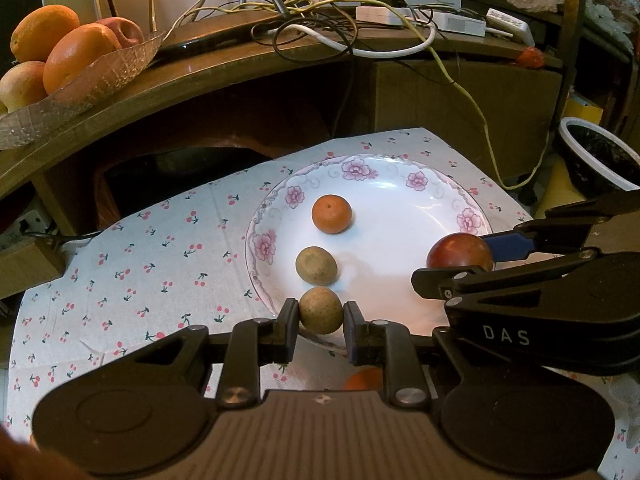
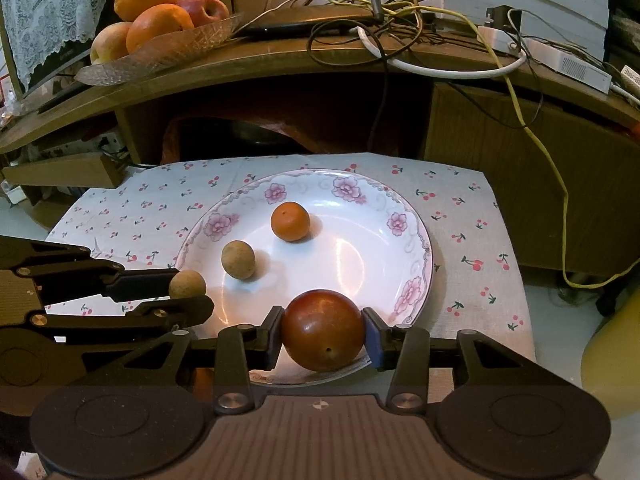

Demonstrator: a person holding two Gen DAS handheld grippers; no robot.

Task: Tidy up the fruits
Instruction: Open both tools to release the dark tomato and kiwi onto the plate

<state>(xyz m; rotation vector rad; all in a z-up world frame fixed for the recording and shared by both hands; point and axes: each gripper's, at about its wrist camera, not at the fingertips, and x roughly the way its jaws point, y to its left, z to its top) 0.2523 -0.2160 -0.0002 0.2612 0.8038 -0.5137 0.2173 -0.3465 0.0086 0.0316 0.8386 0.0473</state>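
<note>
Dim warm light, glare on the plate [image 2: 352, 256], fisheye-bent edges, sharp focus

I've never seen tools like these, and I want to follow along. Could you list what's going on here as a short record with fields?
Setting: cherry-print cloth beneath a wooden shelf
Plate: flowered white plate on the cloth
Loose on plate: small orange fruit; tan round fruit
Left gripper: shut on a second tan fruit at the plate's near rim
Right gripper: jaws around a dark red fruit; pads look to be touching it
Background: glass dish of oranges and apples on the shelf
</note>
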